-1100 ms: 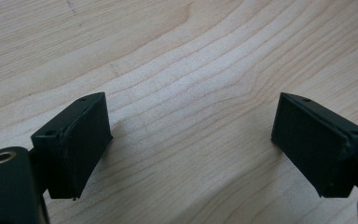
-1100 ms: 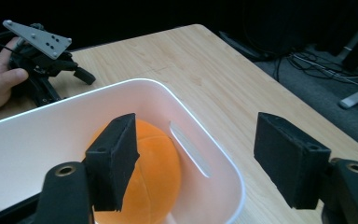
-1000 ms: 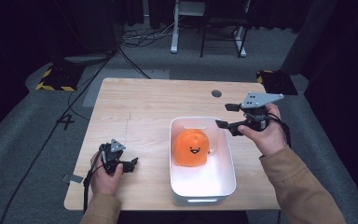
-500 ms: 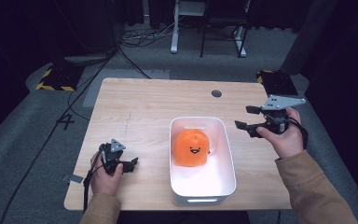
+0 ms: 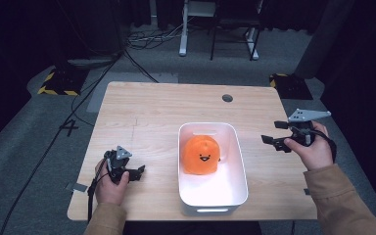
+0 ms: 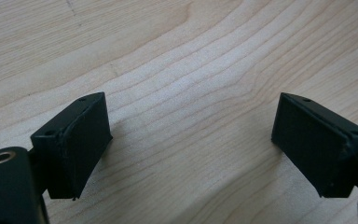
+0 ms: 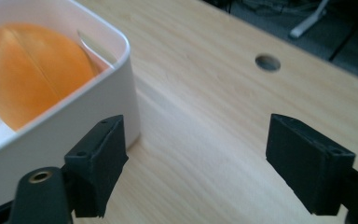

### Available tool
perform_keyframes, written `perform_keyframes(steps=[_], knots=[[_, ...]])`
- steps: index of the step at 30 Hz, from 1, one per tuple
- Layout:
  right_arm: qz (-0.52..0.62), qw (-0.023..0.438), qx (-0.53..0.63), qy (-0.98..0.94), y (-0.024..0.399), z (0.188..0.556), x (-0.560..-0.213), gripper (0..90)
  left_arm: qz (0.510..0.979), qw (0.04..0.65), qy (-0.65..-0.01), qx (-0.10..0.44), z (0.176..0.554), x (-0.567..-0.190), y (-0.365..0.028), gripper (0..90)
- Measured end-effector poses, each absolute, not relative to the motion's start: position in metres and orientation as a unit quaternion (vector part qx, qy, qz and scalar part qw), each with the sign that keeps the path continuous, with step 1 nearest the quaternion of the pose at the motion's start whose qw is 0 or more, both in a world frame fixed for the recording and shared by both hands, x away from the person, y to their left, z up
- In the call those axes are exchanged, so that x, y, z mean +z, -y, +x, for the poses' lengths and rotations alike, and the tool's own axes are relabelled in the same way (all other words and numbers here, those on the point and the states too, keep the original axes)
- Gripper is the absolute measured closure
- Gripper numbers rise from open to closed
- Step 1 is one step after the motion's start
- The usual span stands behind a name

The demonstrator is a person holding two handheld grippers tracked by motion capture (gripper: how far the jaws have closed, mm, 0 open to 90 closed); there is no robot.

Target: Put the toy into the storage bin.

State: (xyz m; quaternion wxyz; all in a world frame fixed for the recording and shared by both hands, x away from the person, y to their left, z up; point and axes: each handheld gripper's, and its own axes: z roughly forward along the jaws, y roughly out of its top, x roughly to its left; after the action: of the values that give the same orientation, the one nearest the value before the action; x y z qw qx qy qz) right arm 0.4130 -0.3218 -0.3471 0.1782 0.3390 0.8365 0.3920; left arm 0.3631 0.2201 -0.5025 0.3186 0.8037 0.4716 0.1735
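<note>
An orange round plush toy (image 5: 202,154) with a small smiling face lies in a white rectangular bin (image 5: 240,161) at the table's front centre; its orange side (image 7: 32,74) fills the bin corner (image 7: 116,84) in the right gripper view. My right gripper (image 5: 273,133) hovers over the table's right edge, to the right of the bin, pointing at it. Its jaws have just been opening and stand open with nothing between them (image 7: 193,158). My left gripper (image 5: 138,172) rests low at the front left, open over bare wood (image 6: 191,140).
The light wooden table (image 5: 147,112) has a round cable hole (image 5: 227,98) at the back right. Beyond the table, chair legs and cables lie on the dark floor, with yellow-black striped pads at both sides.
My right hand has drawn away from the bin's far right corner, rightward and lower, to the table's right edge. The toy, the bin and the left hand have stayed put.
</note>
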Motion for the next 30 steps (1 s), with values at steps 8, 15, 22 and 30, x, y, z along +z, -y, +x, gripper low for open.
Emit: perform_keyframes(steps=[8,15,22,30], knots=[[0.360,0.160,0.387,-0.833,0.342,0.419,-0.375,21.1,0.804,0.319,-0.472,0.174,0.363,-0.502,-0.220,11.9],[0.372,0.155,0.375,-0.835,0.352,0.420,-0.401,21.6,0.804,0.319,-0.472,0.173,0.363,-0.502,-0.220,11.9],[0.389,0.144,0.351,-0.840,0.358,0.419,-0.428,21.7,0.804,0.319,-0.472,0.174,0.363,-0.502,-0.220,11.9],[0.402,0.135,0.341,-0.839,0.363,0.414,-0.460,23.5,0.804,0.319,-0.472,0.174,0.363,-0.502,-0.220,11.9]])
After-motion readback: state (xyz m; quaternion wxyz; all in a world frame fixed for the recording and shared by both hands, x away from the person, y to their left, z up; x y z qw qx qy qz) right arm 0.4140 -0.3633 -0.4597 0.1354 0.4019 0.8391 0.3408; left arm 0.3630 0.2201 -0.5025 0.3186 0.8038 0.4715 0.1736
